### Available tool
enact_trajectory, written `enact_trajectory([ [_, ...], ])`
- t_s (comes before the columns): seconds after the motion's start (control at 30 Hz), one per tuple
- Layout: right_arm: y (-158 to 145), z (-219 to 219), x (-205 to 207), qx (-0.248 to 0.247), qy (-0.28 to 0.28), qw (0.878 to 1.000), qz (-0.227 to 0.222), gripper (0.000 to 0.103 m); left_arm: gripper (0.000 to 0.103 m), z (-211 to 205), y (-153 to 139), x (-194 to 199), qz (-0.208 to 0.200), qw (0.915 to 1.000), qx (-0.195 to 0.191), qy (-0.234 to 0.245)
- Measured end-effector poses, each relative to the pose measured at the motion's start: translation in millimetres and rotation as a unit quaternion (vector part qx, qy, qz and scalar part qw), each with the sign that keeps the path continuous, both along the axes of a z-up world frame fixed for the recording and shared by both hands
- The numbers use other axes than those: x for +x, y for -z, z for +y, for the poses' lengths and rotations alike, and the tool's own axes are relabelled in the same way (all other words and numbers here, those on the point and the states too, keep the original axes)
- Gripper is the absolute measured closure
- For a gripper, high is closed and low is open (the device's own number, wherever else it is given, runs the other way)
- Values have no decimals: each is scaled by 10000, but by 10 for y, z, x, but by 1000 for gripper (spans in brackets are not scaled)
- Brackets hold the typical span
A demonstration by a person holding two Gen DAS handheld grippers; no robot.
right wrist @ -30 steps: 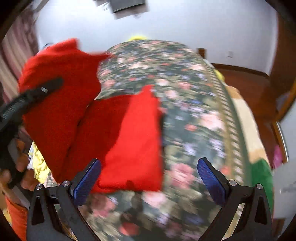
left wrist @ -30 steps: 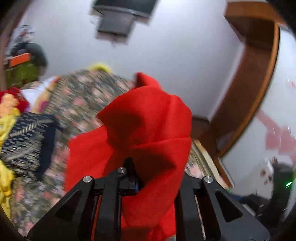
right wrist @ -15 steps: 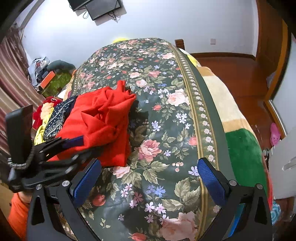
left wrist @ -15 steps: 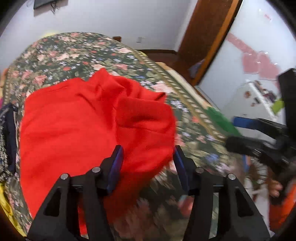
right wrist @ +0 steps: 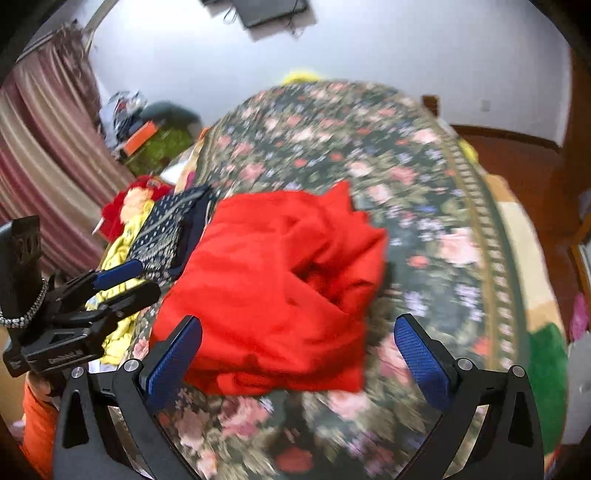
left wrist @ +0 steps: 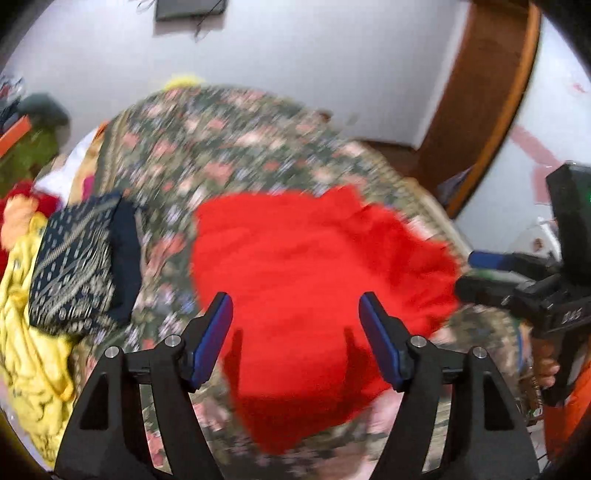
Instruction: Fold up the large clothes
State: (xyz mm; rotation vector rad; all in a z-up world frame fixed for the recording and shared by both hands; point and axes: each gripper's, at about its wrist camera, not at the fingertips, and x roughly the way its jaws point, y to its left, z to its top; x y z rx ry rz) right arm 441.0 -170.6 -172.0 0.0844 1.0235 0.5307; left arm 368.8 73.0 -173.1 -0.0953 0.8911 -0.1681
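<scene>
Left wrist: left gripper [left wrist: 295,321] spread, just opening, above rumpled red cloth [left wrist: 310,266].

Premises: a domestic bedroom. Evidence: bed under dark floral-patterned blanket [right wrist: 388,155], striped maroon fabric curtain [right wrist: 48,147], black wall-mounted flat screen [right wrist: 273,11], wooden door frame [left wrist: 480,110], loose piled garments [left wrist: 33,350].
</scene>
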Motion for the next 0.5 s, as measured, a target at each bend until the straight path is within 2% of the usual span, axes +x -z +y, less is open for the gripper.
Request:
enact_trajectory([
  [0.07,152,96,129,-34,-22,9997,245,0,33,79,246,63,380,9992,80,-63],
  [0.13,366,114,273,-190,78,9984,536,0,31,97,466,93,603,9982,-26,-3],
  [0.2,581,58,364,-612,237,9956,669,0,20,95,647,43,763,9971,42,-45],
  [0.27,758,-61,383,-814,209,9937,742,0,16,73,735,-52,688,9974,217,67],
  [0.37,877,-295,295,-467,117,9950,879,0,13,16,800,-207,535,9976,371,230],
  [0.43,853,-363,220,-532,91,9962,681,0,10,-11,837,-284,451,9972,524,271],
  [0.5,799,-391,141,-697,63,9964,469,0,9,-7,848,-363,444,9972,516,310],
])
